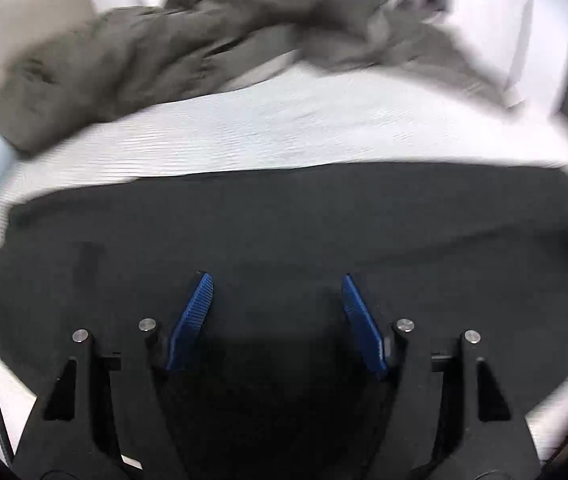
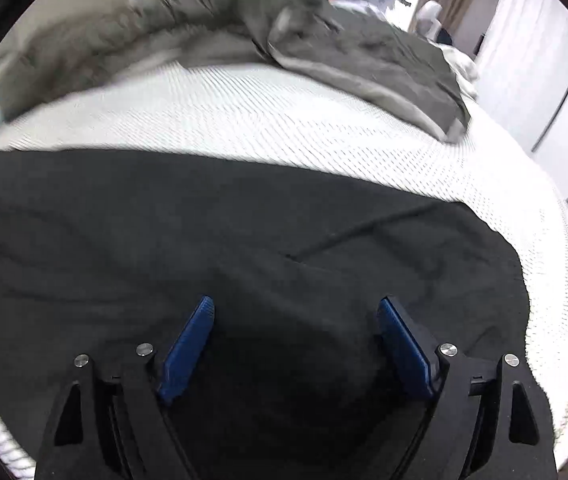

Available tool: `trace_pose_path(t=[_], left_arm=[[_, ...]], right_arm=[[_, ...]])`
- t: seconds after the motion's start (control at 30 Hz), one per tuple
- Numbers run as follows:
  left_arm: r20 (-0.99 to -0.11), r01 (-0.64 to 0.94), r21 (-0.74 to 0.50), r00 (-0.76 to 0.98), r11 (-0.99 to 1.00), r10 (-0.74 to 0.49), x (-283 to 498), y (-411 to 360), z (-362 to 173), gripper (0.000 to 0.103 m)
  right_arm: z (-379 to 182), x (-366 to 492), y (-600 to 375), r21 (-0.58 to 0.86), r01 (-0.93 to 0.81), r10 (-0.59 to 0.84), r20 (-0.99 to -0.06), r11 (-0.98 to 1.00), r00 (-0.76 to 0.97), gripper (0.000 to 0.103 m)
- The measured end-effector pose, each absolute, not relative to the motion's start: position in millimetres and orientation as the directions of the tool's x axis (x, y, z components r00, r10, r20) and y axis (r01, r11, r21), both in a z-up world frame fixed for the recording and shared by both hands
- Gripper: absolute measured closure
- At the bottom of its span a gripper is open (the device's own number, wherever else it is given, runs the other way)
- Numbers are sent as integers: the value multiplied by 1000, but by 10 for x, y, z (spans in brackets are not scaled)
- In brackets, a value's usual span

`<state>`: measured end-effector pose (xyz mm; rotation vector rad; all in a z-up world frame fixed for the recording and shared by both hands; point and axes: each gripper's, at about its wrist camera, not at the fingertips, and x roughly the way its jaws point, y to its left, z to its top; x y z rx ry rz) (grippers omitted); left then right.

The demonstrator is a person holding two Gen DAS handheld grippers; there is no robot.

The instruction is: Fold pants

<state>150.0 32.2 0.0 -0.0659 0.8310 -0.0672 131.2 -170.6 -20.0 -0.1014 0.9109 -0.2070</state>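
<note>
The black pants lie spread flat on the bed, along its near edge, and take up the lower half of both wrist views. In the right wrist view the pants show shallow wrinkles and one long raised crease that runs slantwise toward the bed's right edge, where the cloth ends in a rounded outline short of that edge. The left hand-held gripper hangs over the pants with its jaws spread and nothing between them; its blue ribbed pads stand apart, and only dark cloth shows in the gap below. The right hand-held gripper is likewise spread, wider still, with its blue pads clear of the cloth and nothing pinched. Whether either gripper's tips brush the fabric cannot be told. Beyond the pants the white textured bed cover lies bare as a broad strip. Past that strip, toward the far edge of the bed, a grey-green quilt is heaped in rumpled folds, blurred in both views; in the right wrist view the quilt slopes down toward the bed's far right corner.
</note>
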Motion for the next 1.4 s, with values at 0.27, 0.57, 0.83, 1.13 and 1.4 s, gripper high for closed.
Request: trace_pose_path(t=[0.27, 0.57, 0.83, 1.13, 1.4], left_arm=[[-784, 320, -6, 586, 947, -203, 1185, -696, -269, 23], [-808, 65, 24, 589, 998, -19, 1152, 562, -237, 23], [-800, -181, 119, 564, 976, 203, 1139, 1933, -216, 22], [-821, -234, 73, 537, 969, 192, 1107, 2764, -246, 27], [-813, -258, 69, 546, 964, 204, 1121, 3143, -204, 72]], right_arm=[[-473, 1367, -725, -129, -208, 9, -830, 970, 558, 17], [-450, 1043, -1863, -188, -11, -154, -836, 982, 526, 6], [-370, 935, -2194, -230, 69, -230, -809, 971, 541, 6], [-274, 922, -1856, -256, 7, -210, -780, 967, 589, 6], [-332, 982, -1592, -222, -99, -119, -789, 970, 603, 6]])
